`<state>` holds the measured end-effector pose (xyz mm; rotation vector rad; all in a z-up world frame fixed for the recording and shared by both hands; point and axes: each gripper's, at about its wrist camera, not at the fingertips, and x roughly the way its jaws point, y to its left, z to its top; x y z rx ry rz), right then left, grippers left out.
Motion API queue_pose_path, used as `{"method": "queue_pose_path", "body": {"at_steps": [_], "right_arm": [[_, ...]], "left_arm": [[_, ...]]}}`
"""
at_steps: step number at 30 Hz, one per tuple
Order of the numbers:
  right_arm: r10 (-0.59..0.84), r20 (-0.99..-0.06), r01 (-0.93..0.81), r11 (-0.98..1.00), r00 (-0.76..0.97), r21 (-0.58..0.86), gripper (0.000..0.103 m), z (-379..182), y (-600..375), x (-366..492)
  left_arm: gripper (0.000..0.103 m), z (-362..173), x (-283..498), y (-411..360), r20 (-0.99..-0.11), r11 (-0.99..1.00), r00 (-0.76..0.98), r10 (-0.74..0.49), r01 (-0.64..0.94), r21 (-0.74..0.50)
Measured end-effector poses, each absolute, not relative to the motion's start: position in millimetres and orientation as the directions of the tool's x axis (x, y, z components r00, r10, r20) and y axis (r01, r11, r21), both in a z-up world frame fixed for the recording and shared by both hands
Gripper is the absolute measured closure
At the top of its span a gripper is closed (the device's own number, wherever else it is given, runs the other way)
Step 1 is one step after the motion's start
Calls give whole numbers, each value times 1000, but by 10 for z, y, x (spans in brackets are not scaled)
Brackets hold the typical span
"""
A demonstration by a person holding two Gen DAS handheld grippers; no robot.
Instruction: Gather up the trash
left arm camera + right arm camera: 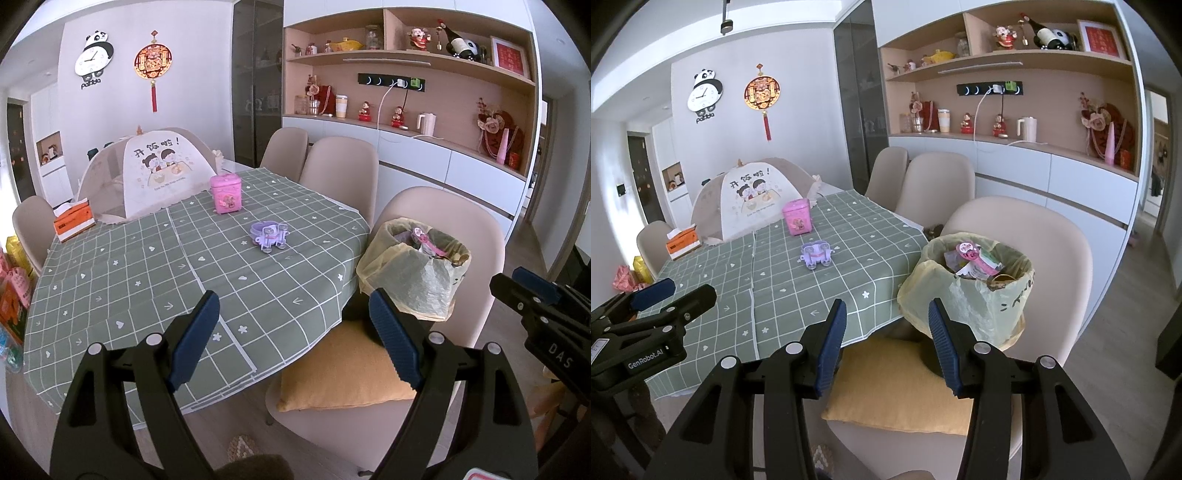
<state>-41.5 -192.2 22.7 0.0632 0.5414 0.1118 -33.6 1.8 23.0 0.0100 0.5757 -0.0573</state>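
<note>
A small bin lined with a pale yellow bag (417,273) (967,291) stands on a chair's yellow cushion (343,373) (897,387) beside the table. It holds wrappers and other trash (975,262). My left gripper (295,332) is open and empty, hovering over the near table edge. My right gripper (886,339) is open and empty, just in front of the bin. A purple toy car (269,234) (815,254) and a pink tin (226,193) (797,215) sit on the green checked tablecloth (147,280) (768,280).
A mesh food cover (147,173) (750,199) and an orange tissue box (72,221) (682,242) stand at the table's far left. Beige chairs (340,173) (938,184) line the right side. A shelf unit (443,96) fills the back wall.
</note>
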Motion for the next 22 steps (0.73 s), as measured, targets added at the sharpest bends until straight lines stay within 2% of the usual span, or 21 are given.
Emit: {"method": "queue_pose_path", "body": {"at_steps": [12,15,22], "right_arm": [[122,-519,-88,992,846,90,59,128,-1890,-436],[120,-535,-80,992,836,96,59,80,-1883,-360],[122,-610,-87,992,783,87,59,-124,-1618,169]], "left_arm": [[24,148,-264,18,-555,998,830,-46,57,2],[24,86,-179,52,-574,998,817,-62,67,-13],[24,-175,378,522,-643,999,766,-15,-14,-40]]}}
